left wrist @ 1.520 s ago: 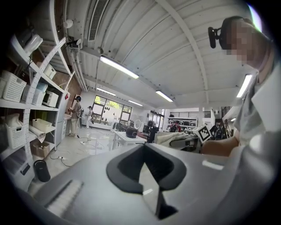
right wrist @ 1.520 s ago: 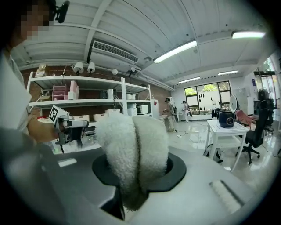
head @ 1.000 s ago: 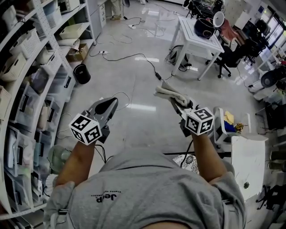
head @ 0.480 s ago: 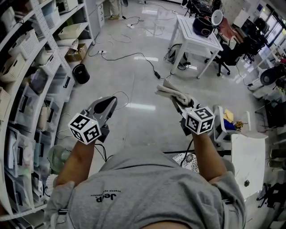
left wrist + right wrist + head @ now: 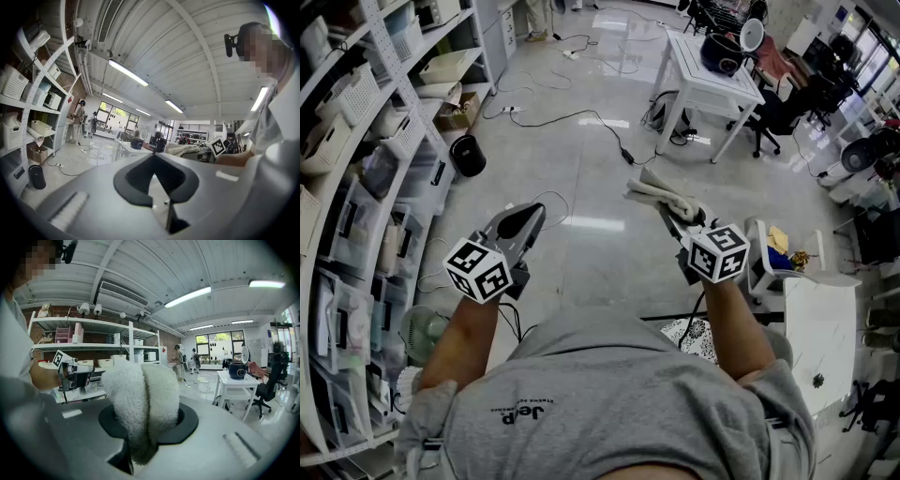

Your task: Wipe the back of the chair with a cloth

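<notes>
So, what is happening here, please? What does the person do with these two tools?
A person holds a gripper in each hand above open floor. The right gripper is shut on a white cloth, held in the air. The left gripper is shut and empty. The cloth touches no chair yet; a black office chair stands far off by a white table.

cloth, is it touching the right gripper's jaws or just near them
Touching. The right gripper view shows the cloth pinched between the jaws of the right gripper, with its folded end bulging out above them.
</notes>
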`<state>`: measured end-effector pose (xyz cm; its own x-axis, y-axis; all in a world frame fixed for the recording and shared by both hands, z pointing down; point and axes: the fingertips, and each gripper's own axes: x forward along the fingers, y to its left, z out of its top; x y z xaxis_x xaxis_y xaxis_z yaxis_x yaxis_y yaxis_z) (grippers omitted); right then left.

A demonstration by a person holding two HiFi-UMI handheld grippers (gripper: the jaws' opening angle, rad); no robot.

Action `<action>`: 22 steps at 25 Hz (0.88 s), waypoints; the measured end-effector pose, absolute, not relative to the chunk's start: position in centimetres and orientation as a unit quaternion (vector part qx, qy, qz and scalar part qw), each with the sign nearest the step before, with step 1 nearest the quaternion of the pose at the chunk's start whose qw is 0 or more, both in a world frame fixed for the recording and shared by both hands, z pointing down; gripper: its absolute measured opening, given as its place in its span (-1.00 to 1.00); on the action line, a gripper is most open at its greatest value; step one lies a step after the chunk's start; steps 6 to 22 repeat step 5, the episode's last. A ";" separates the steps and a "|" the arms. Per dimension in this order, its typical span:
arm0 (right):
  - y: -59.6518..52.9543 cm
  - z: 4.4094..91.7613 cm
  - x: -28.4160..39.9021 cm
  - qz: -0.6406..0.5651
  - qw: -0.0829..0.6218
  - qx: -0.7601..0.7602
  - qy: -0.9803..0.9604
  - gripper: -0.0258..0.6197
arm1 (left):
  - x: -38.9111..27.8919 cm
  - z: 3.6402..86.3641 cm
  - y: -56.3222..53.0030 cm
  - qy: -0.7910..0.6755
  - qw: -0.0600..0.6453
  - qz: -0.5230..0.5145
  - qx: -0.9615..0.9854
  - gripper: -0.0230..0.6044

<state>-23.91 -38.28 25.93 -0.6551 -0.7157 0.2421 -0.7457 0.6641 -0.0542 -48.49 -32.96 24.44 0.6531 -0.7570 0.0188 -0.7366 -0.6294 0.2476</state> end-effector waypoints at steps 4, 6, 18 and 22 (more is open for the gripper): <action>-38.1 26.0 -23.9 0.074 0.100 0.404 -0.906 -0.63 | -48.5 24.6 -32.8 -0.413 0.119 -0.044 0.902 -0.75; -38.0 26.1 -23.9 0.074 0.100 0.404 -0.906 -0.63 | -48.5 24.7 -32.8 -0.413 0.119 -0.044 0.902 -0.75; -38.0 26.1 -23.9 0.074 0.100 0.404 -0.906 -0.63 | -48.5 24.7 -32.8 -0.413 0.119 -0.044 0.902 -0.75; -38.0 26.1 -23.9 0.074 0.100 0.404 -0.906 -0.63 | -48.5 24.7 -32.8 -0.413 0.119 -0.044 0.902 -0.75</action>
